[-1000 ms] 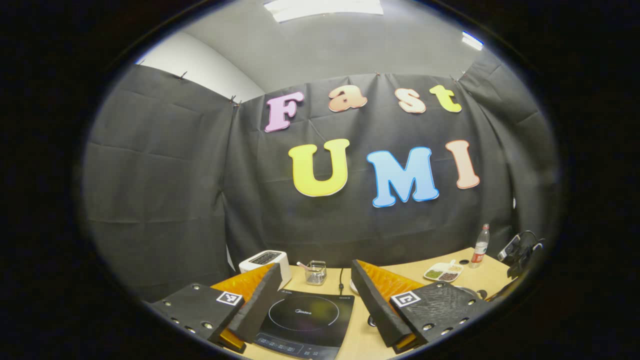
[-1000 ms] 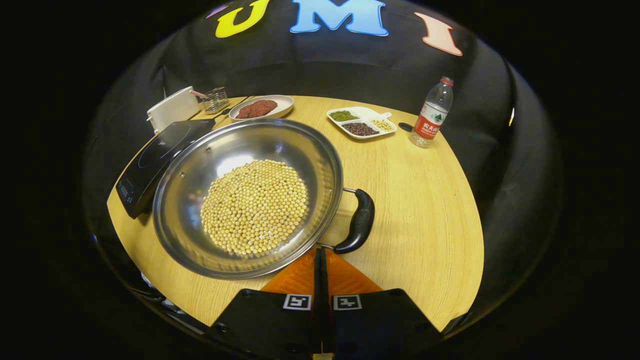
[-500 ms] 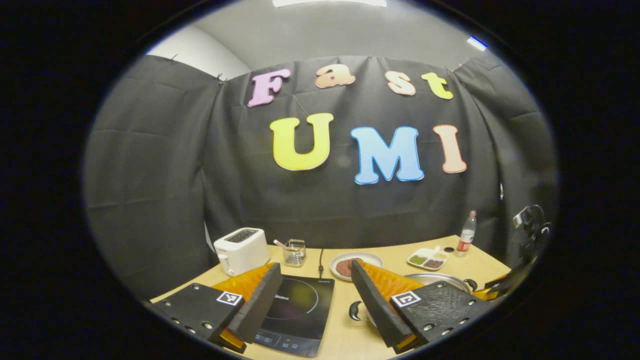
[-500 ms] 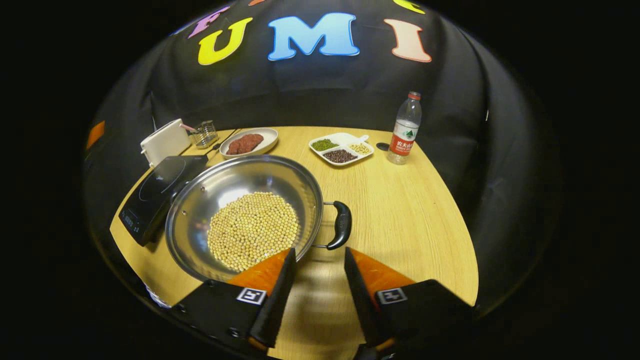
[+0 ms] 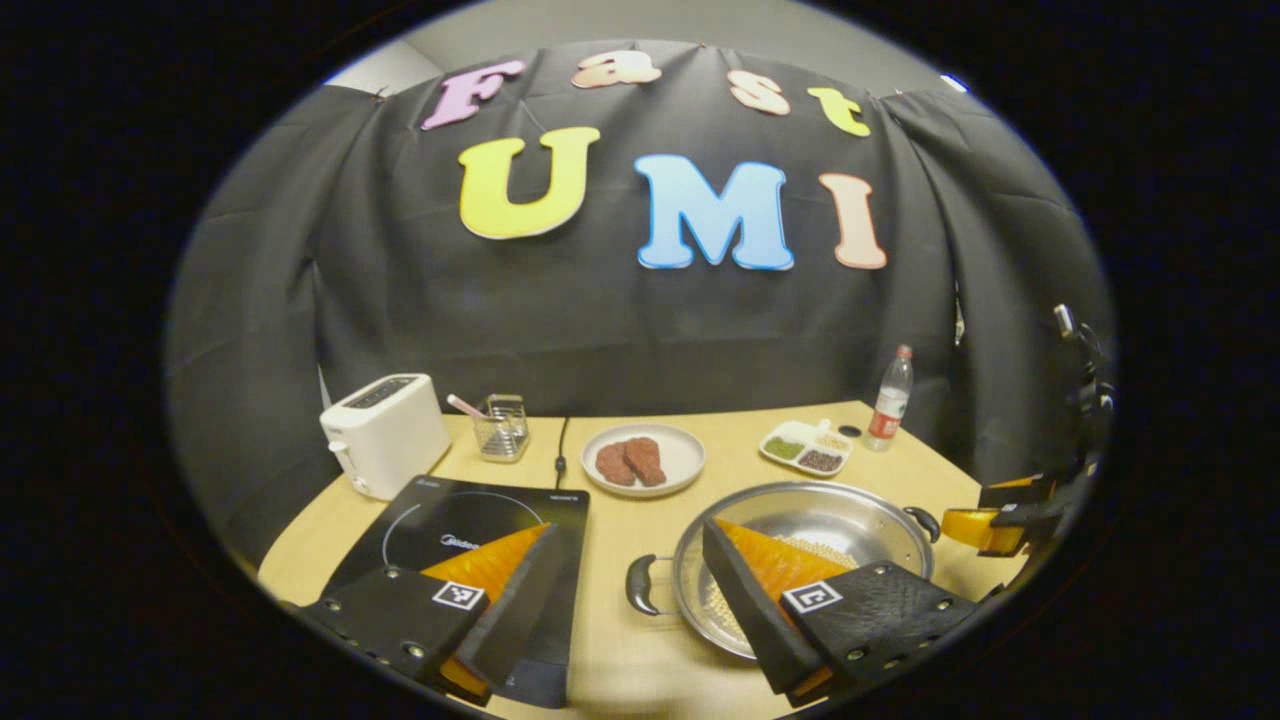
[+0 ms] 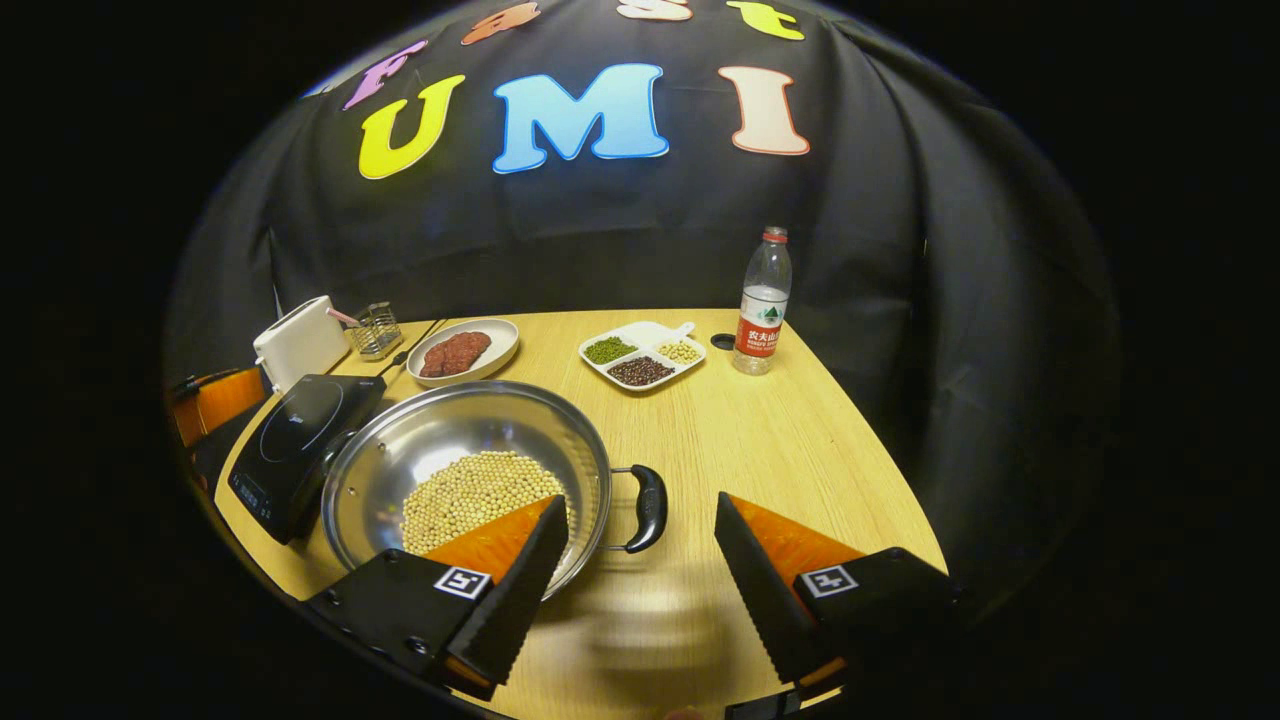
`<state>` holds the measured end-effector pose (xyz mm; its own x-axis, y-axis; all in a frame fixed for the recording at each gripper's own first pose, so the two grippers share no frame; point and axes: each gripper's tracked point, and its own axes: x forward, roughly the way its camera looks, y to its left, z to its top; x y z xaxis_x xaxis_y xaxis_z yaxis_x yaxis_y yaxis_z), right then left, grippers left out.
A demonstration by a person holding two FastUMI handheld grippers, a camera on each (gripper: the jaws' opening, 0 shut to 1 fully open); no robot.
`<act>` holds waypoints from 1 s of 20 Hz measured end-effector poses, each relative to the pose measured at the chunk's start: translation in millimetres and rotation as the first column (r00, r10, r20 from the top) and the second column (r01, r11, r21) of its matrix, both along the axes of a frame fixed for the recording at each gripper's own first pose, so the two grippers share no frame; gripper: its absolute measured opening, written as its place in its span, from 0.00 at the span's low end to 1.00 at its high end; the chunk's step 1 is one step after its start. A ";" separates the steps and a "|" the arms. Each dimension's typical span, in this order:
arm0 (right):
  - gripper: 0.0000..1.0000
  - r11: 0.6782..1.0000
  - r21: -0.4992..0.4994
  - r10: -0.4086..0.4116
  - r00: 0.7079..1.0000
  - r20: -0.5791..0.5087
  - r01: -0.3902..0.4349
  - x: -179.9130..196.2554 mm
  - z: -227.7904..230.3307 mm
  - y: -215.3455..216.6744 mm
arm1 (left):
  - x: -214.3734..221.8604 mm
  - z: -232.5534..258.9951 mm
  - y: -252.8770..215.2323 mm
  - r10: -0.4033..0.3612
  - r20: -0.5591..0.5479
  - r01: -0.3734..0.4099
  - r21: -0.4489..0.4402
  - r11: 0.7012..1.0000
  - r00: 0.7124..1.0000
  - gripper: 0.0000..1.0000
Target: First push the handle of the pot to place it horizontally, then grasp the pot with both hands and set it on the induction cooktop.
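A steel pot [image 6: 440,430] with yellow beans stands on the wooden table, just right of the black induction cooktop [image 6: 300,440]. Its two black handles point left and right. In the right gripper view my right gripper [image 6: 641,498] is open, and the pot's right handle [image 6: 648,508] lies beyond the gap between the fingers without touching them. In the left gripper view my left gripper [image 5: 630,527] is open too, with the pot's left handle [image 5: 640,585] in the gap and untouched. There the pot [image 5: 830,515] lies behind the right finger, the cooktop [image 5: 470,520] behind the left finger, and the right gripper [image 5: 995,510] at the far right.
Behind the cooktop stand a white toaster [image 5: 385,432] and a small wire holder [image 5: 503,425]. A plate of meat [image 5: 645,460], a divided dish of beans [image 5: 805,447] and a water bottle [image 5: 890,398] line the table's back. Bare table lies right of the pot [image 6: 800,450].
The right gripper opened from shut and drew back from the pot's right handle. The left gripper tipped down and shifted so the pot and its left handle came into its view.
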<state>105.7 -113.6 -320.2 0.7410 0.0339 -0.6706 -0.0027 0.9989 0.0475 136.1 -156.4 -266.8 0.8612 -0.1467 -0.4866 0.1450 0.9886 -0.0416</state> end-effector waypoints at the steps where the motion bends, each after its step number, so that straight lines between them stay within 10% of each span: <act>1: 0.97 1.000 0.000 -0.003 1.000 -0.002 0.003 2.6 -1.7 -0.7 | 2.6 -15.6 -6.8 -0.017 -0.034 0.017 -0.001 1.000 0.999 0.89; 17: 0.99 1.000 -0.007 0.018 0.990 -0.139 -0.019 33.0 -69.9 9.5 | 25.6 -164.2 -27.1 -0.024 -0.332 0.041 0.044 0.998 0.943 0.89; 20: 0.84 1.000 0.025 0.012 0.988 -0.153 -0.009 37.6 -71.0 16.6 | 29.9 -168.8 -27.8 -0.023 -0.337 0.045 0.057 0.997 0.941 0.89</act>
<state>143.3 -97.1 -391.2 0.6292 0.0588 -0.7750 -0.0041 0.9974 0.0723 166.0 -184.3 -435.6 0.6412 -0.1329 -0.7558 0.1671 0.9854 -0.0315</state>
